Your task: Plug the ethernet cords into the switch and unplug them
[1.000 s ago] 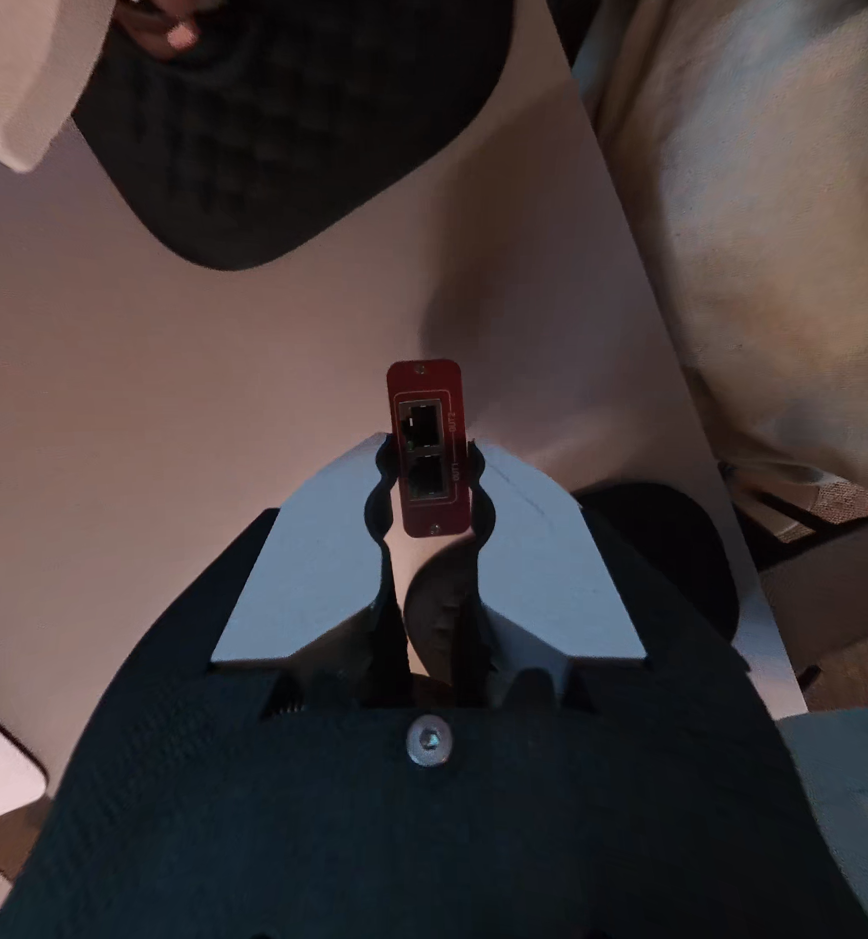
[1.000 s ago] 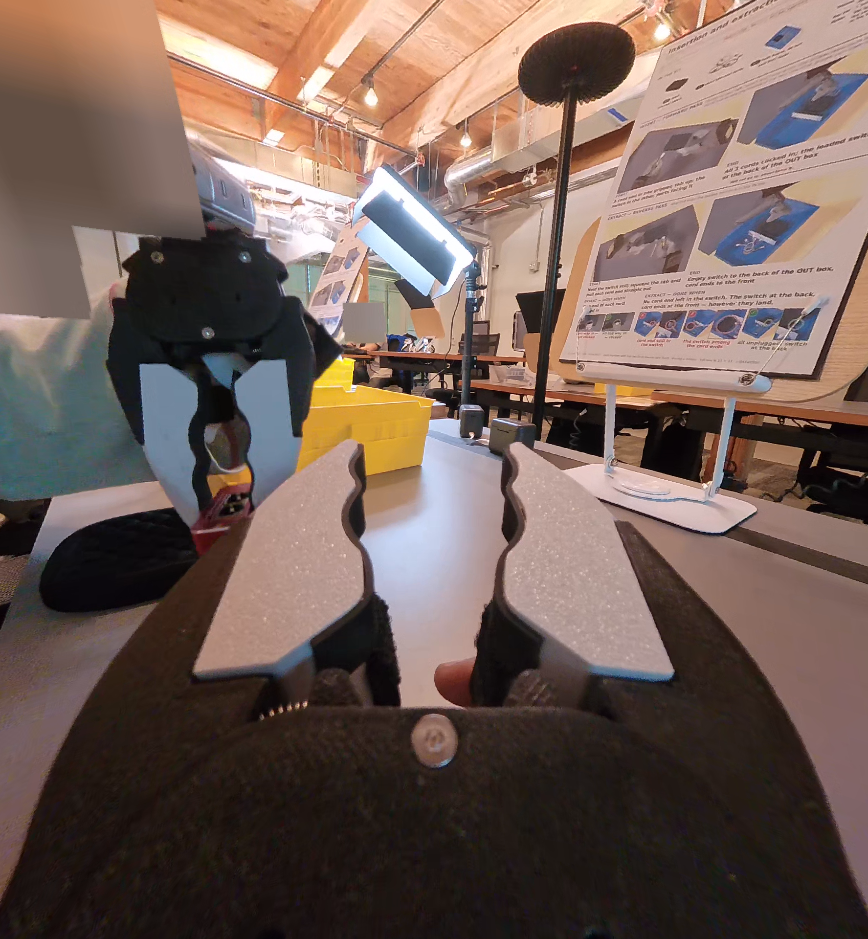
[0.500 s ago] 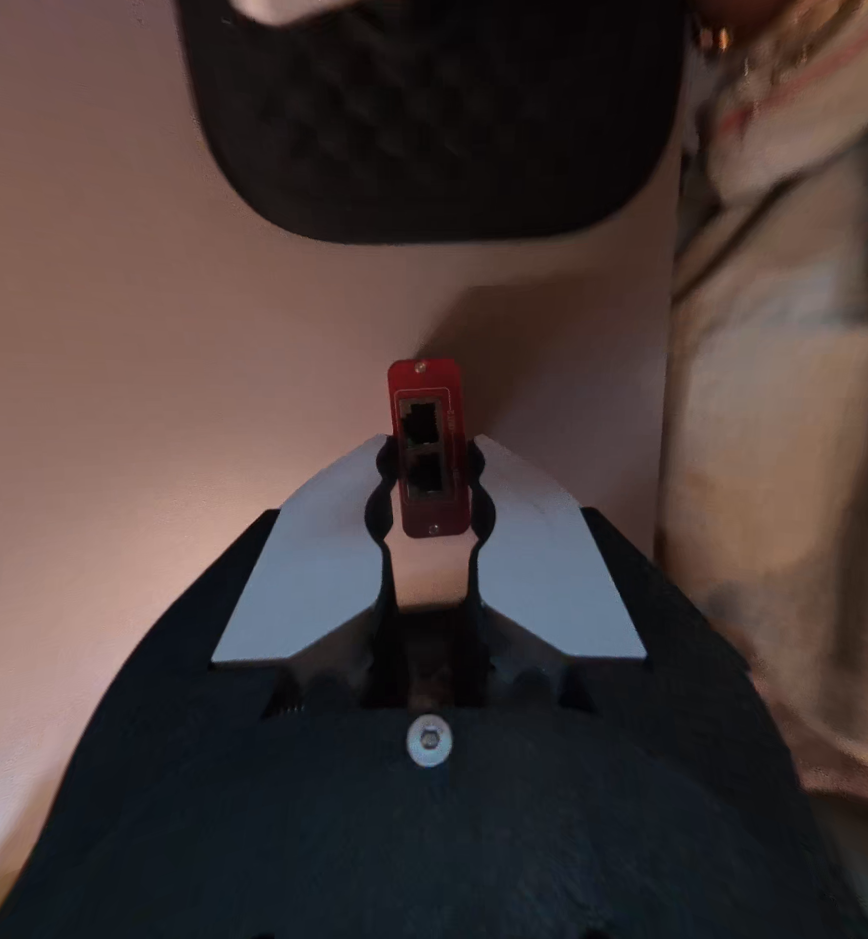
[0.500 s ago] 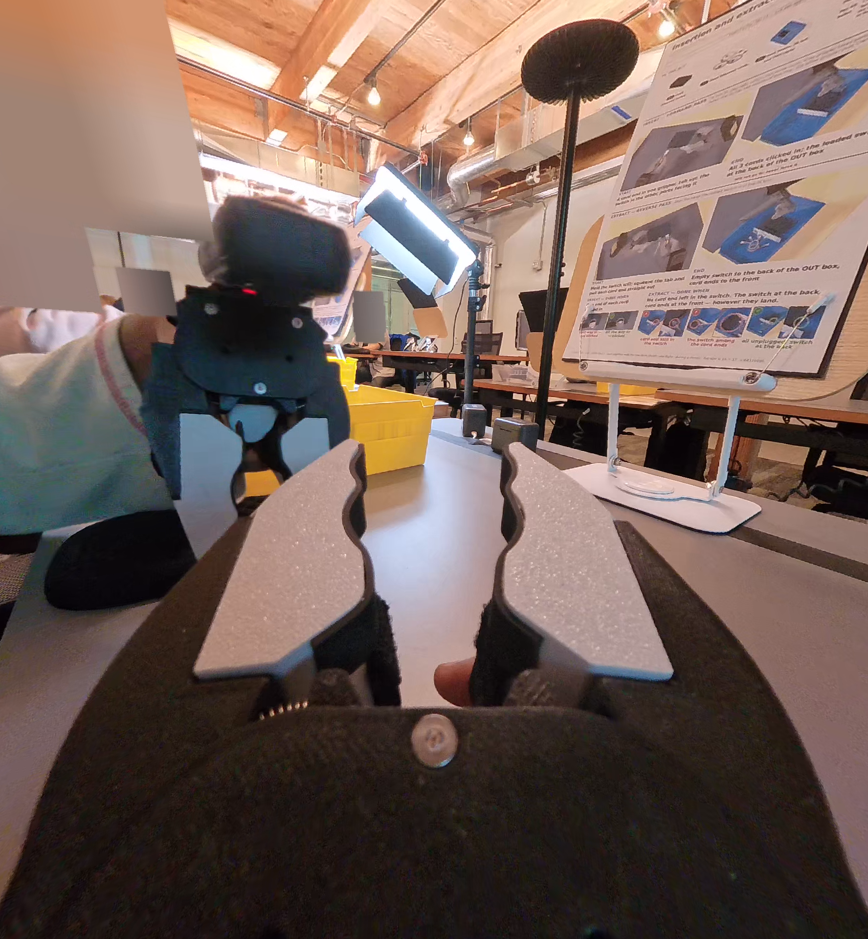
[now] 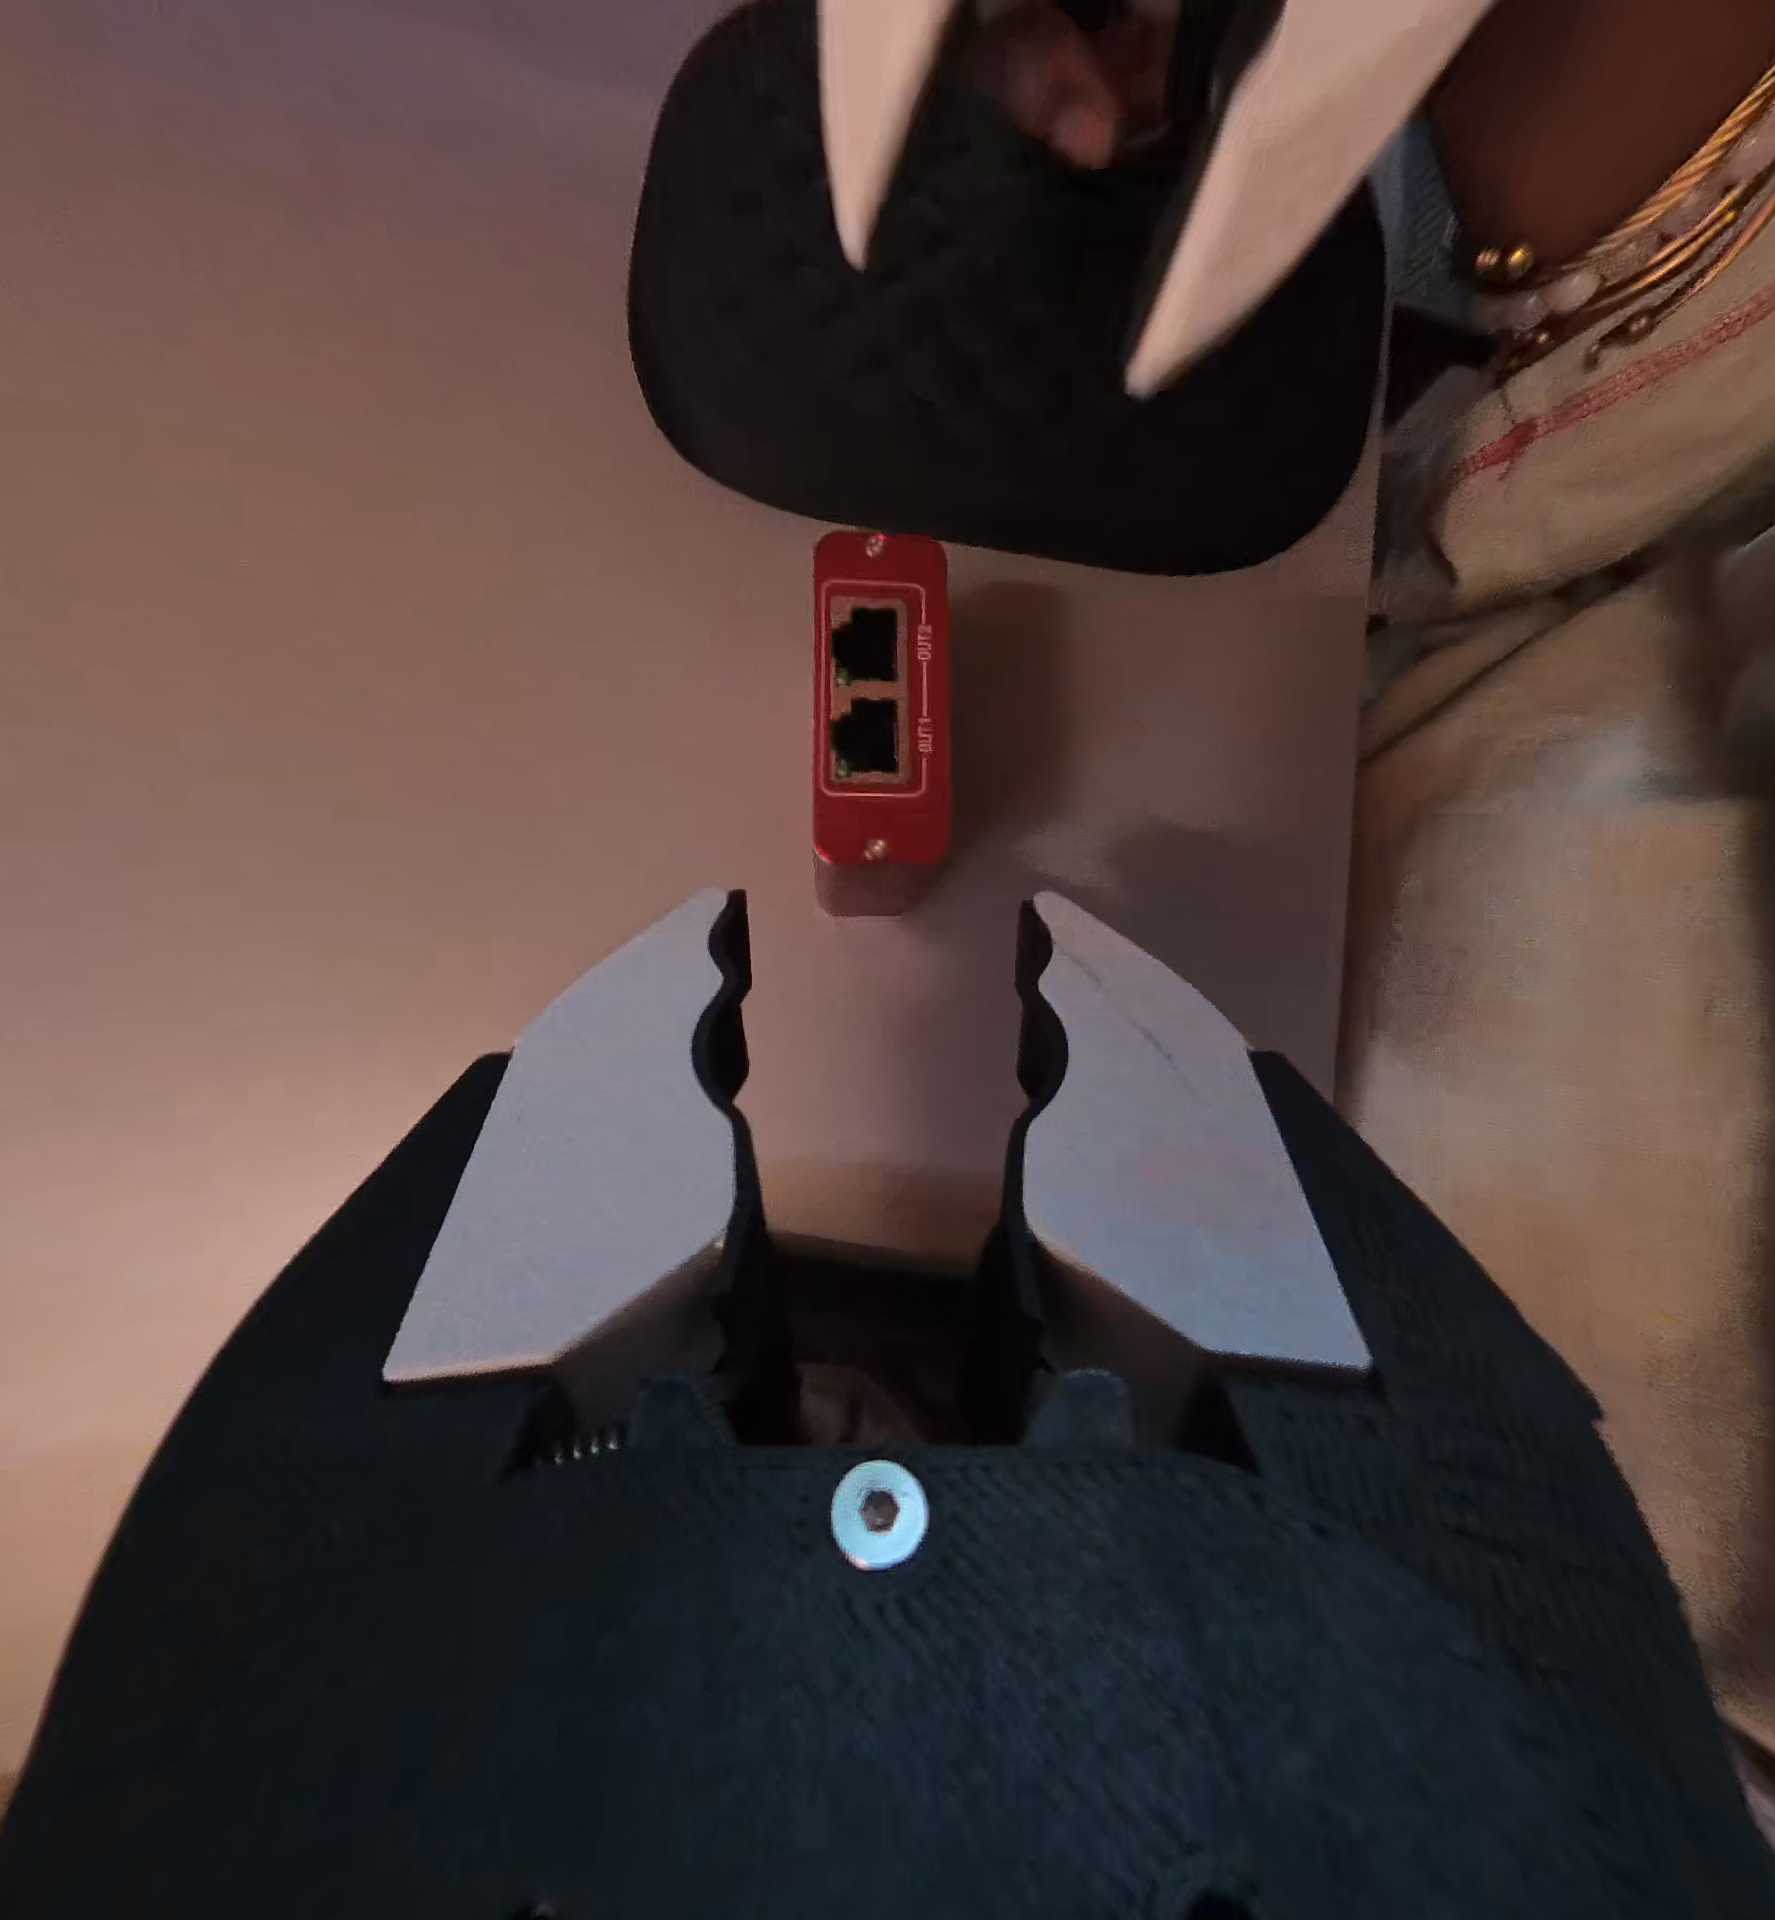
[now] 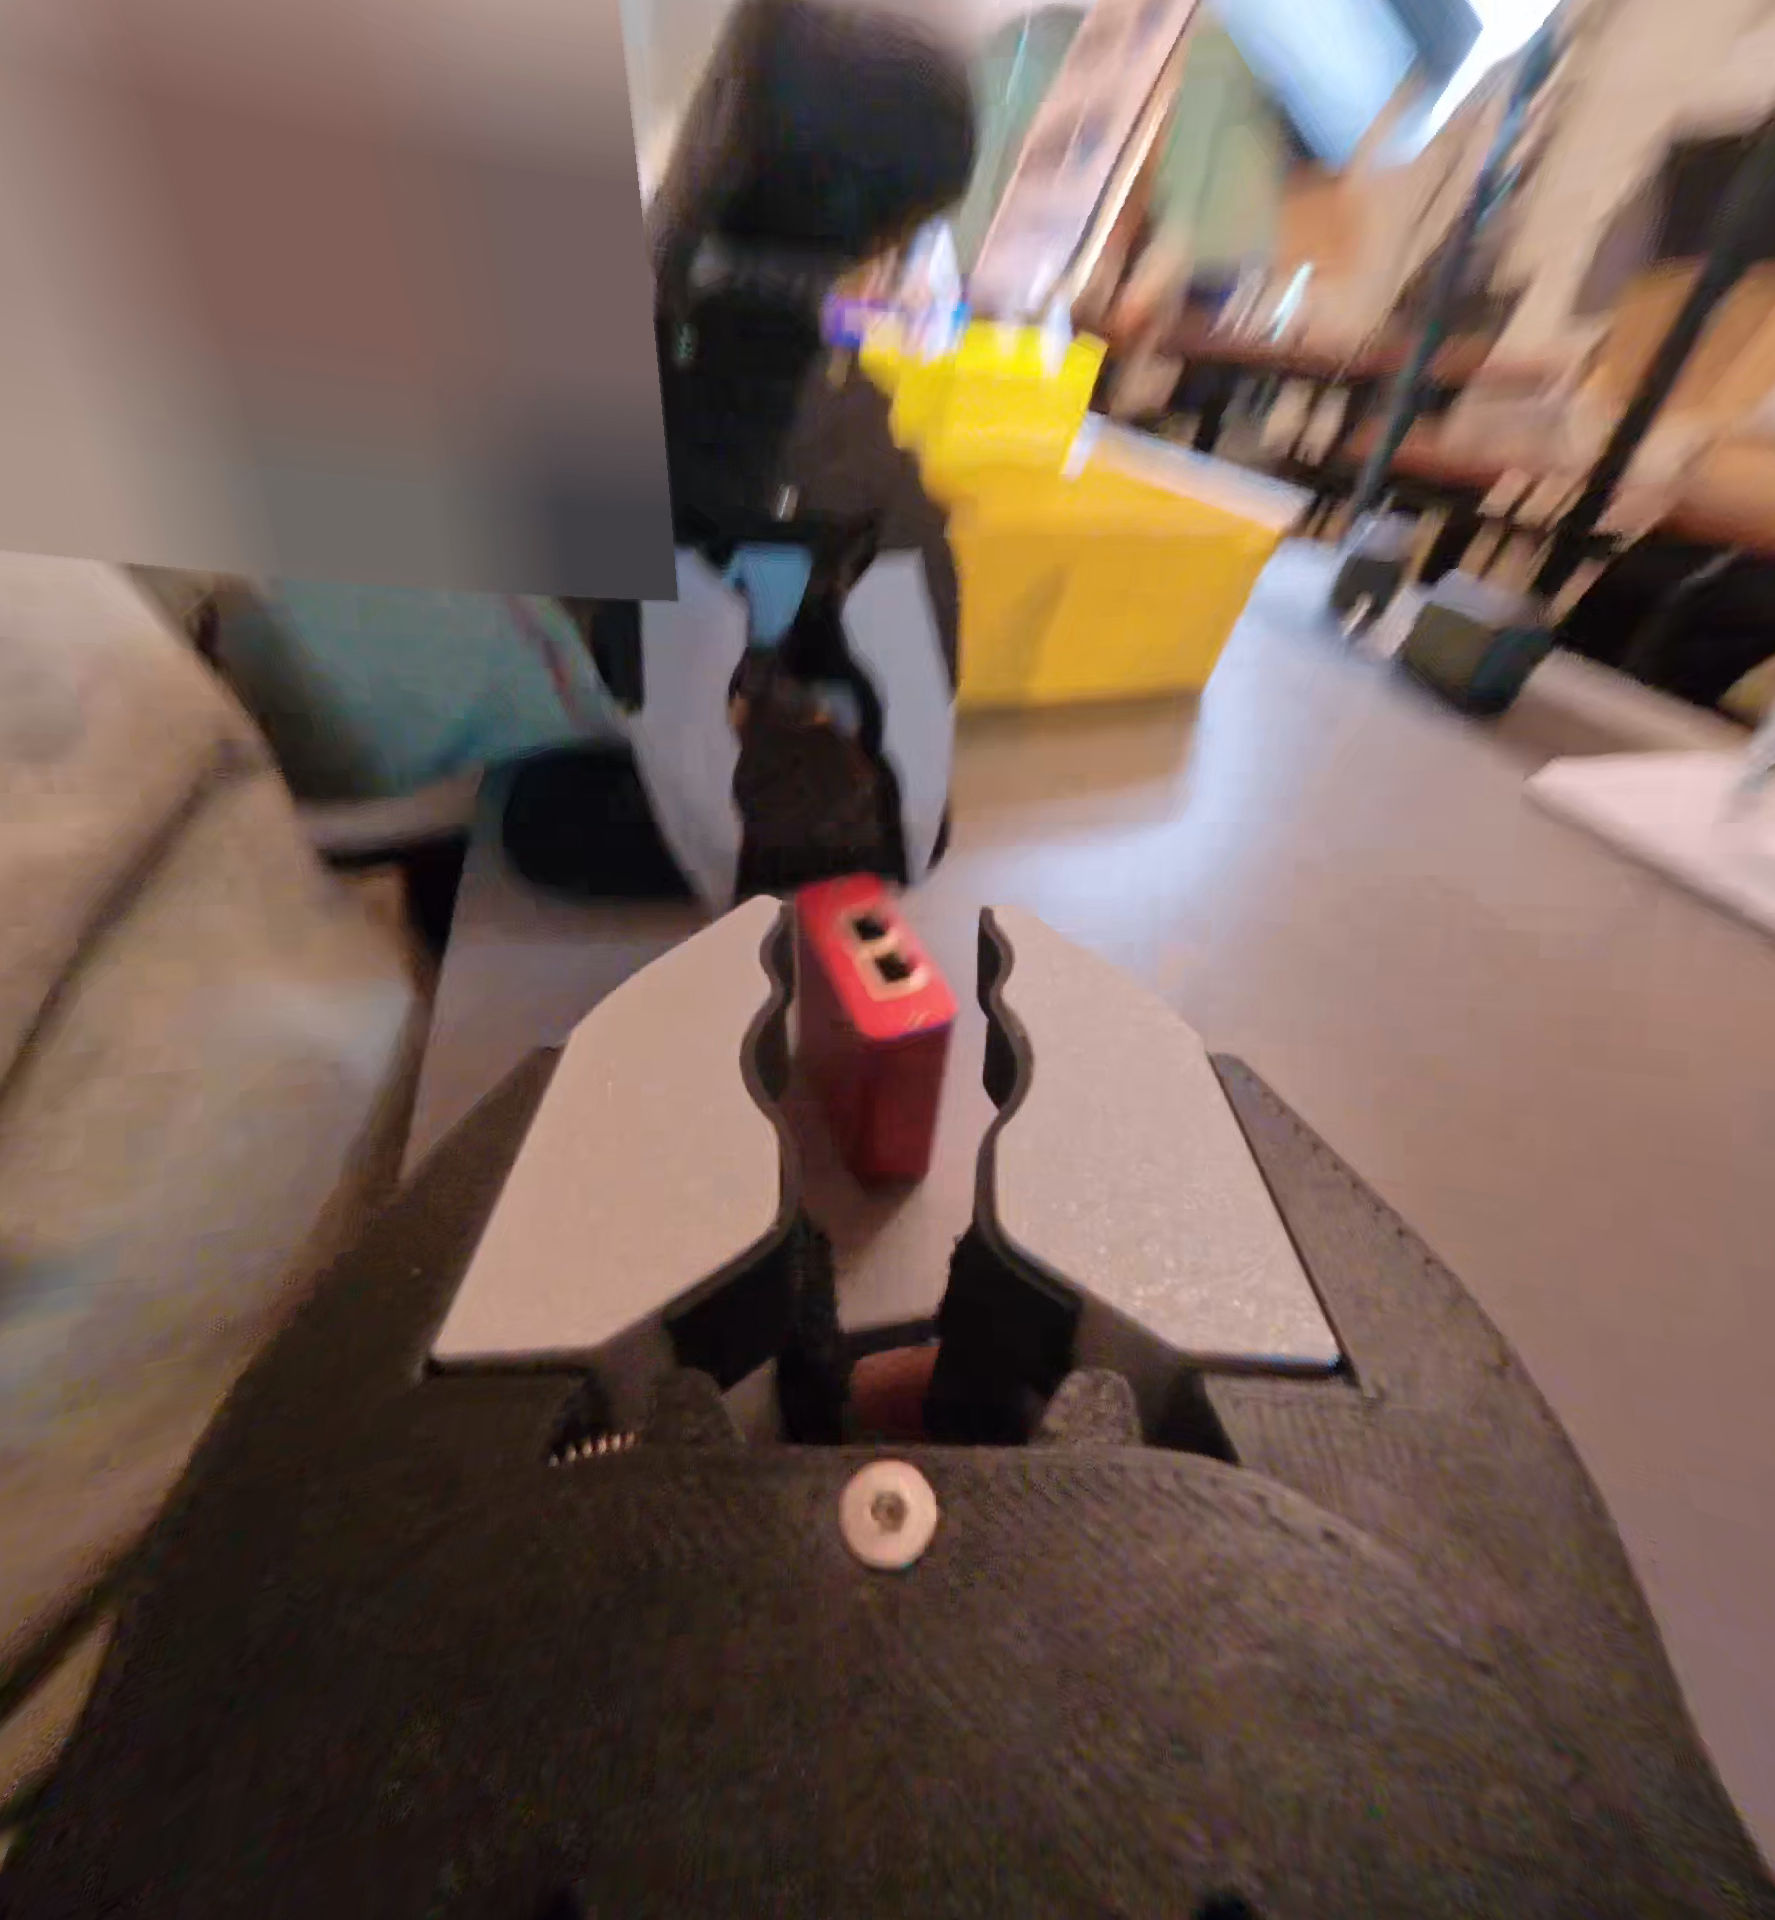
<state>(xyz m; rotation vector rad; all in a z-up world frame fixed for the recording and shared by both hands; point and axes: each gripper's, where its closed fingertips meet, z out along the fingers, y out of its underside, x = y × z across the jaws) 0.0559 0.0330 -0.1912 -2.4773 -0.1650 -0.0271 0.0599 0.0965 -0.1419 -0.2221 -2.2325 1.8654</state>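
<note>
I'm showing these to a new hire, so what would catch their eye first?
The small red switch standing on the grey table, its two ports facing up and empty. The left gripper is open just short of it, and the right gripper is open with its fingers either side of it. Behind sits a blurred yellow bin.

The only writing I can make out is small pale lettering on the red switch (image 5: 878, 717), running beside its two ports.
</note>
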